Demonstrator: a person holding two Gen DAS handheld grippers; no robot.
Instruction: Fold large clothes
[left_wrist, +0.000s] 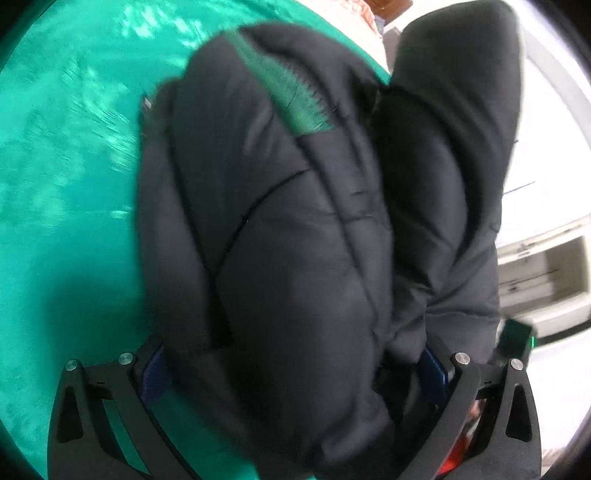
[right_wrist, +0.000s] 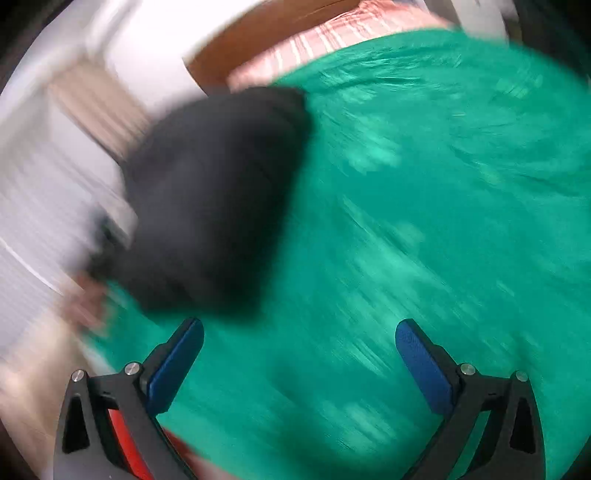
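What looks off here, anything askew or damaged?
No damage visible. The black puffer jacket is bunched in a lump on the green cover, not flat, wedged between the left gripper fingers. The right gripper is open and empty; its view is motion-blurred.

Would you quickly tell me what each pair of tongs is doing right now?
Left tongs: wide apart around the bulky black jacket; a firm grip cannot be told.
Right tongs: open, empty.

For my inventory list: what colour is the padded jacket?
Black padded jacket, with a green strip near its top; the left wrist view shows it best.
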